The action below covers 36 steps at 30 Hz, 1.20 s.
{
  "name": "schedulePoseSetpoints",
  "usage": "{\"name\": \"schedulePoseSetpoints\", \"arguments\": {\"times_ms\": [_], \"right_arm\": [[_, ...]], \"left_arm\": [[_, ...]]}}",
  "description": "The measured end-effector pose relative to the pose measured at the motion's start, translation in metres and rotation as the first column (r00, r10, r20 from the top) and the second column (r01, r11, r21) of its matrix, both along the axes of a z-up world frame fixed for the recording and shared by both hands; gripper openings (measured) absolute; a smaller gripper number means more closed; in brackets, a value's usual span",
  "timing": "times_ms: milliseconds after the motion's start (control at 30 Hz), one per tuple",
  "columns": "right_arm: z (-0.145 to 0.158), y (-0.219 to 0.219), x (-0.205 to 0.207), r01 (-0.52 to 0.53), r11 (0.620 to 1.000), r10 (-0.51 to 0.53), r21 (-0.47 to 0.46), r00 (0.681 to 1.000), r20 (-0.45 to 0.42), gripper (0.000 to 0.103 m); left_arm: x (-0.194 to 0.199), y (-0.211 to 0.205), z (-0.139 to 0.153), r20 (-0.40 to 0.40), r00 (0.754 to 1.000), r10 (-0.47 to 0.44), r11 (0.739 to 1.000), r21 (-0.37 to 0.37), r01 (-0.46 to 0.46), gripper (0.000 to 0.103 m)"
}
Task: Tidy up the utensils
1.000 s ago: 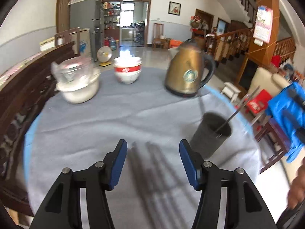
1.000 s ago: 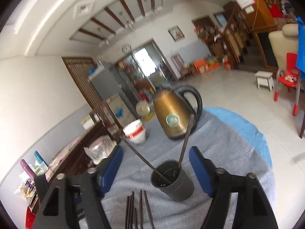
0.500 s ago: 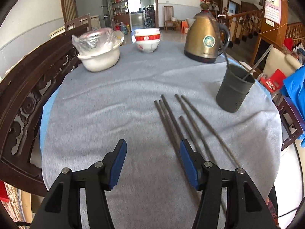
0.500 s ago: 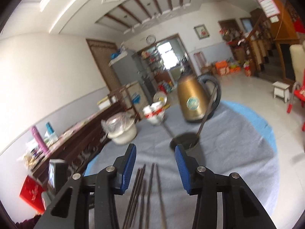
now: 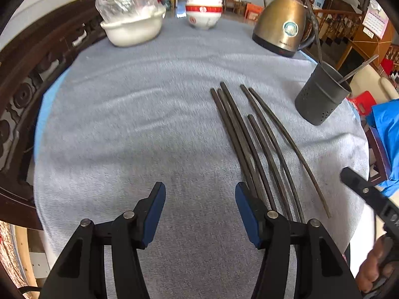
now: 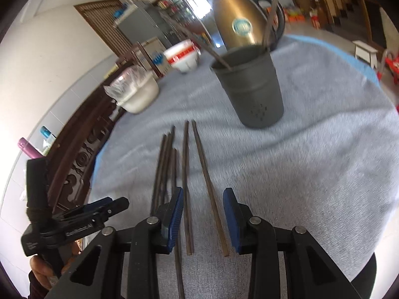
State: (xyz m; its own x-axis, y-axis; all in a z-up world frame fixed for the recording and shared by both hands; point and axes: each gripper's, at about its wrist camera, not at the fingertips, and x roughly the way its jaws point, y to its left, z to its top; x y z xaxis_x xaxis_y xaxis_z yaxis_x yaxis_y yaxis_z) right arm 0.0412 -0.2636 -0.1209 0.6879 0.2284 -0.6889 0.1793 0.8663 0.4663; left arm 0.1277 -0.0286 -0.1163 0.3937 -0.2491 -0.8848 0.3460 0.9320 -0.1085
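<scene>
1. The chopsticks (image 5: 251, 139) are lying loose on the grey tablecloth (image 5: 129, 124), six dark sticks more or less side by side, fanning out a bit toward the far end. One of them sits a little further back than the rest.
2. The dark grey utensil holder (image 5: 320, 97) stands upright just past the far tips of the chopsticks and off to the right. It's got holes near the bottom and already has two sticks leaning out of it.
3. Right gripper (image 6: 203, 195) is low over the near ends of the chopsticks. Its jaws have just been closing in, and two sticks lie in the gap between the blue pads, but the pads aren't pressing on them, there's cloth showing either side.
4. Left gripper (image 5: 199, 199) is parted about halfway with only bare cloth between the pads. Its right finger sits over the near ends of the leftmost sticks.
5. Further back: a gold kettle (image 5: 281, 28) behind the holder, a red-and-white bowl (image 5: 203, 12), and a white bowl (image 5: 133, 28) with a plastic bag in it.
6. A hand (image 5: 374, 266) shows at the lower right of the left view.
</scene>
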Motion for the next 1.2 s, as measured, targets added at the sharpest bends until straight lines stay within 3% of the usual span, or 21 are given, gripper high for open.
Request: {"name": "schedulePoseSetpoints", "arguments": {"times_ms": [267, 533, 767, 967, 1200], "right_arm": [[-0.029, -0.001, 0.015, 0.004, 1.000, -0.006, -0.015, 0.992, -0.128, 0.029], [-0.034, -0.001, 0.013, 0.015, 1.000, -0.013, 0.009, 0.991, -0.137, 0.029], [-0.034, -0.001, 0.014, 0.008, 1.000, -0.008, 0.001, 0.991, -0.137, 0.028], [-0.036, -0.004, 0.013, 0.017, 1.000, -0.014, 0.022, 0.991, -0.130, 0.028], [-0.035, -0.002, 0.013, 0.013, 1.000, -0.012, 0.009, 0.992, -0.126, 0.029]], "left_arm": [[0.005, -0.011, -0.014, -0.124, 0.992, -0.032, 0.998, -0.062, 0.024, 0.059], [-0.001, -0.016, -0.025, -0.166, 0.984, -0.058, 0.996, -0.078, 0.046, 0.050], [0.008, -0.024, -0.024, -0.181, 0.982, -0.056, 0.995, -0.097, 0.039, 0.049], [0.035, -0.028, -0.017, -0.172, 0.985, -0.008, 0.995, -0.104, -0.010, 0.049], [0.073, -0.037, -0.026, -0.219, 0.975, 0.032, 0.991, -0.122, -0.060, 0.049]]}}
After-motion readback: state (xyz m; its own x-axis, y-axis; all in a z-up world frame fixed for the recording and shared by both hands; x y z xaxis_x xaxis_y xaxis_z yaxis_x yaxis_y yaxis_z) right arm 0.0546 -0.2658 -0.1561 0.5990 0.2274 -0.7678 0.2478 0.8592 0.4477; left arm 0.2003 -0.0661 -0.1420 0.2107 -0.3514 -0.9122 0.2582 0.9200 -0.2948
